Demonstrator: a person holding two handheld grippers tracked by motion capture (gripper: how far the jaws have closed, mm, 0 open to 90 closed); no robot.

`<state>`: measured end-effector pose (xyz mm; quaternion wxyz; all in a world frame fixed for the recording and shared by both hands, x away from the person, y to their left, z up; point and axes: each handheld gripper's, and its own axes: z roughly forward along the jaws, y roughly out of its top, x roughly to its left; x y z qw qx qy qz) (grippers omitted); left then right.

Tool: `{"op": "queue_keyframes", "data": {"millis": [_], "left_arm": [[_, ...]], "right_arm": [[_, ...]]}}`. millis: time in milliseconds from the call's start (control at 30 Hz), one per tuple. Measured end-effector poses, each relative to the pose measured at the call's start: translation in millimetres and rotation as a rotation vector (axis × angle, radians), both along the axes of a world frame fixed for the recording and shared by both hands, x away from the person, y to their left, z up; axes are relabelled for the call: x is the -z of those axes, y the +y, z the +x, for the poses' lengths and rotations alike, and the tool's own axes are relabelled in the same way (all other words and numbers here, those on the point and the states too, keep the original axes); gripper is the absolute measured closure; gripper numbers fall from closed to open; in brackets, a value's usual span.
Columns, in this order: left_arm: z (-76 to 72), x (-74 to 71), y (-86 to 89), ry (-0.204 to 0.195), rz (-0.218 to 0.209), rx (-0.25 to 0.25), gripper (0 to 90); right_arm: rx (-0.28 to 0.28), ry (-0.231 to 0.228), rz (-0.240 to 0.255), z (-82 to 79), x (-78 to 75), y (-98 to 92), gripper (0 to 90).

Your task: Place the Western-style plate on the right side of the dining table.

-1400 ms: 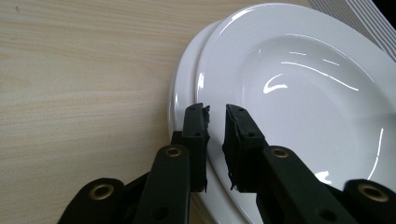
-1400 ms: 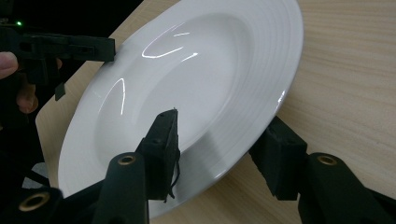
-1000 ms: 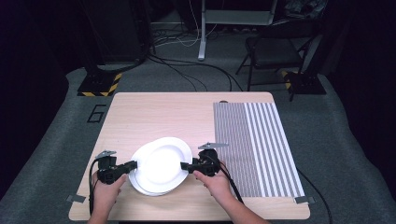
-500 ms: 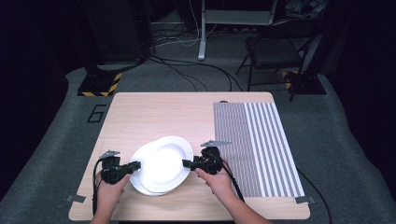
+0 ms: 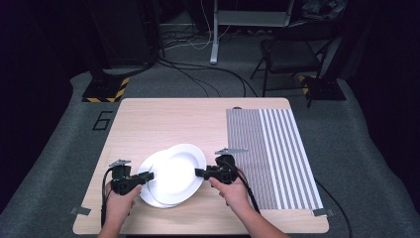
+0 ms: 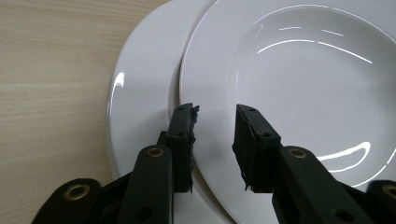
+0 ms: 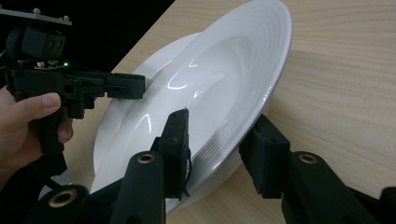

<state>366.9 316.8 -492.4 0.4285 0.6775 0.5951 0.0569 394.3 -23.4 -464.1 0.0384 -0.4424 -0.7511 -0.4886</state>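
Upper plate [image 5: 178, 169] at counter's [image 5: 198, 119] 6 o'clock, tilted on lower plate [image 6: 140, 116]. Right gripper [image 7: 219, 149] jaws just closing on its rim; left gripper [image 6: 215, 140] jaws just opening, gripping nothing. Risk: one-sided grip, plate slipping, clattering down.

Two plates at table's [image 5: 163, 114] near edge, upper plate [image 5: 179, 171] overlapping lower plate [image 5: 148, 191], offset toward far-right; striped mat [image 5: 270, 148] on table's right w/ gap between.
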Motion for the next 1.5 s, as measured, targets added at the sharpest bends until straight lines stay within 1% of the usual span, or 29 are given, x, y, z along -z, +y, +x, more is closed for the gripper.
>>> {"op": "queue_keyframes", "data": {"millis": [33,100,167,267,333,367,400,433,467,500,533,600,700,767,800,900,933,967,1000,1100,1133,1200,1267,1300,1367,1433,1500], "left_arm": [[0.2,0.0,-0.7,0.002,-0.004,-0.004,67.6],[0.4,-0.4,-1.3,-0.004,0.001,-0.004,67.4],[0.9,-0.6,-0.4,-0.010,0.002,0.001,67.1],[1.3,-1.1,-0.9,-0.008,-0.011,-0.009,67.1],[1.6,-1.7,-1.0,-0.002,-0.011,-0.012,67.1],[2.3,-1.9,-0.3,0.010,0.012,-0.003,67.0],[2.4,-1.6,-1.4,0.009,0.008,-0.006,66.1],[2.5,-1.8,-2.2,0.012,0.016,-0.008,66.2],[2.4,-2.4,-3.6,0.017,0.021,-0.012,66.1],[2.8,-2.6,-4.0,0.015,0.031,-0.007,66.1],[3.1,-2.6,-4.5,0.015,0.031,-0.011,65.9],[3.5,-2.4,-3.4,0.019,0.022,-0.007,65.6],[3.6,-1.0,-1.8,0.024,-0.007,-0.004,63.6],[3.6,0.0,-3.5,0.024,-0.013,-0.008,63.2],[3.8,0.2,-3.4,0.026,-0.004,0.003,62.8],[4.9,1.6,-6.1,0.039,-0.007,0.011,60.8],[5.6,2.0,-6.1,0.034,-0.002,0.016,60.4],[5.9,1.8,-6.9,0.034,-0.006,0.014,59.6],[6.3,1.8,-6.5,0.035,-0.004,0.020,59.1],[6.7,1.9,-6.0,0.038,-0.018,0.014,59.0],[6.7,1.8,-5.6,0.039,-0.012,0.021,59.0],[5.8,1.5,-7.0,0.044,-0.014,0.014,59.0],[4.8,1.7,-7.3,0.040,-0.017,0.014,58.1],[4.3,1.7,-6.3,0.040,-0.009,0.024,57.9],[3.1,2.1,-6.9,0.042,-0.031,0.014,57.2],[2.2,3.3,-7.6,0.048,-0.047,0.023,56.0],[1.2,3.7,-8.5,0.041,-0.038,0.026,55.1]], "right_arm": [[0.000,-0.004,-0.003,-0.4,-0.3,0.0,62.5],[-0.007,-0.010,-0.009,-0.7,-0.5,0.0,62.6],[-0.003,-0.006,-0.020,-1.1,-0.2,0.1,62.7],[0.001,-0.005,-0.028,-1.1,0.9,-0.5,62.9],[0.000,-0.007,-0.029,-1.2,1.4,-0.5,63.0],[0.000,-0.006,-0.031,-1.3,1.6,-0.5,63.2],[0.002,-0.008,-0.041,-1.0,2.3,-0.7,63.1],[0.002,-0.009,-0.051,-0.7,3.1,-0.8,64.1],[0.004,-0.002,-0.039,-0.9,3.8,-1.5,64.3],[0.005,-0.004,-0.033,-0.4,4.4,-2.1,64.5],[0.004,-0.006,-0.034,-0.5,4.1,-2.2,64.5],[0.004,-0.005,-0.033,-0.7,4.0,-2.4,64.5],[0.002,-0.004,-0.029,-1.0,3.9,-3.0,64.2],[0.008,-0.004,-0.027,-0.8,3.6,-3.8,63.4],[0.011,-0.003,-0.024,-0.7,3.4,-4.3,63.1],[0.015,-0.004,-0.020,-0.7,2.2,-5.7,62.7],[0.016,-0.003,-0.017,-0.9,1.7,-6.0,62.6],[0.016,-0.003,-0.015,-1.1,1.3,-6.1,62.6],[0.014,-0.005,-0.020,-1.2,1.2,-6.5,62.6],[0.012,-0.016,-0.033,-1.5,1.5,-6.5,63.3],[0.014,-0.015,-0.039,-2.1,1.4,-6.1,63.6],[0.014,-0.024,-0.054,-2.4,2.2,-6.4,63.8],[0.018,-0.014,-0.051,-1.9,3.7,-7.4,63.7],[0.014,-0.012,-0.044,-1.2,4.5,-8.2,63.7],[0.020,-0.006,-0.042,-1.3,5.0,-8.5,63.7],[0.020,-0.007,-0.047,-1.5,5.2,-8.5,63.4],[0.021,-0.002,-0.042,-1.1,6.2,-9.0,63.1]]}}
